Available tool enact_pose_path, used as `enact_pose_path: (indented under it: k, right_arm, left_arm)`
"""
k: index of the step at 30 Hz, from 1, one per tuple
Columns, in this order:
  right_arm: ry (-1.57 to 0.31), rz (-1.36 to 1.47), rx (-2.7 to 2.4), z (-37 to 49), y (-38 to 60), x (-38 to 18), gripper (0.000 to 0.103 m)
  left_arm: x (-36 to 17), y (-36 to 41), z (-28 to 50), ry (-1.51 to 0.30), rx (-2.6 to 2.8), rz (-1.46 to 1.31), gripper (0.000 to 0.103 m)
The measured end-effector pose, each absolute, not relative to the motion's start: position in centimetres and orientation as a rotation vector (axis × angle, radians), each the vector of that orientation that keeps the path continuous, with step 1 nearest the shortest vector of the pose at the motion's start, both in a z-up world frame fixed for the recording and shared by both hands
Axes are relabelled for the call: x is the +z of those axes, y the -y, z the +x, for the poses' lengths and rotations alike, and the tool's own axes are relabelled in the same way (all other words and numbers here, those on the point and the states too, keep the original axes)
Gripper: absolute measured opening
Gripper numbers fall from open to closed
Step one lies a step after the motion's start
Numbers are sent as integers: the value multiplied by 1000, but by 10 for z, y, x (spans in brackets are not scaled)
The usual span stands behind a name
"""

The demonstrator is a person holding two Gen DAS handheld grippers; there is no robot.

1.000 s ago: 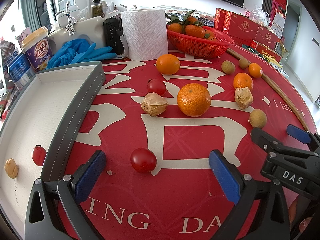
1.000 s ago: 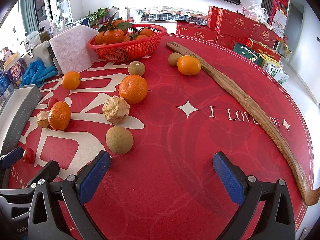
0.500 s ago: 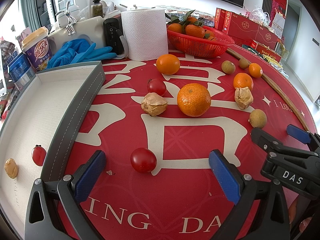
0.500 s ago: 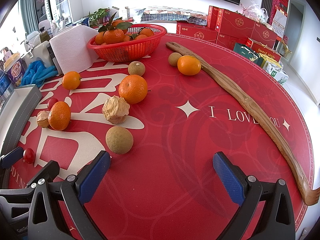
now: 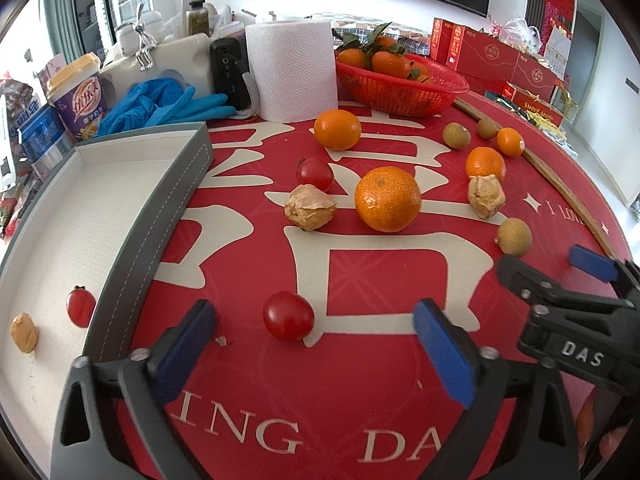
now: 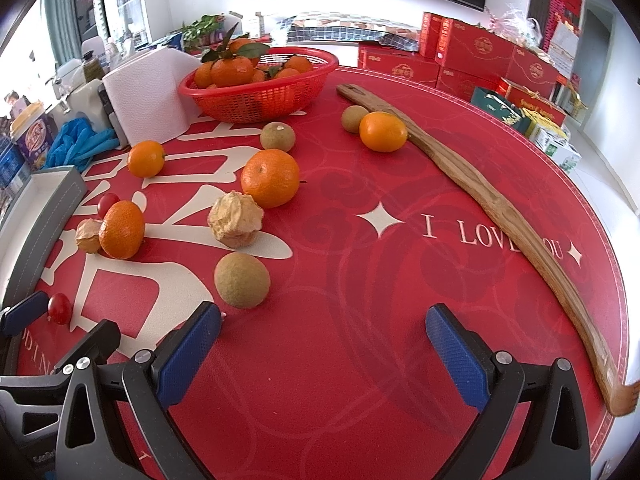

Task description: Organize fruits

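Observation:
My left gripper point(image 5: 312, 322) hovers low over the red mat, its jaws closing. A cherry tomato point(image 5: 288, 316) lies between the blue pads, touching neither. To the left, the grey tray point(image 5: 132, 240) holds another cherry tomato point(image 5: 81, 306) and a small yellow-brown fruit point(image 5: 24, 333). Further back lie a husked fruit point(image 5: 309, 213), a mandarin point(image 5: 387, 199) and a third cherry tomato point(image 5: 315, 174). My right gripper point(image 6: 324, 320) is open with nothing between its fingers. A brown longan point(image 6: 242, 280) sits just ahead of its left finger.
A red basket point(image 5: 400, 94) of mandarins, a paper towel roll point(image 5: 294, 70) and blue gloves point(image 5: 168, 100) stand at the back. A long wooden stick point(image 6: 500, 208) lies along the mat's right edge. More oranges and longans are scattered mid-mat. Red gift boxes point(image 6: 472, 56) sit beyond.
The left gripper's pads have drawn slightly closer together around the cherry tomato. Neither hand has shifted and no fruit has moved.

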State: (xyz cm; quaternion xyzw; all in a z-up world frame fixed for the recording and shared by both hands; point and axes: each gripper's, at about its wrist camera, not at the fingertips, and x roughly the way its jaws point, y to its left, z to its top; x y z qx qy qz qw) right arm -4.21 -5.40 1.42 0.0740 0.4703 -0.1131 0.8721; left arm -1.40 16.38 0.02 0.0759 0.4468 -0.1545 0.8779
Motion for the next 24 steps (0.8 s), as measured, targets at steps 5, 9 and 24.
enact_pose_path:
  k: [5, 9, 24]
  right_arm:
    - [-951, 119, -178, -40, 44, 20, 78]
    - [-947, 141, -151, -36, 44, 24, 27]
    - [-923, 243, 10, -51, 31, 52, 27]
  left_arm:
    - [6, -159, -29, -898, -377, 182, 47]
    - [10, -169, -29, -924, -441, 131, 22]
    - [56, -220, -50, -843, -447, 31, 22]
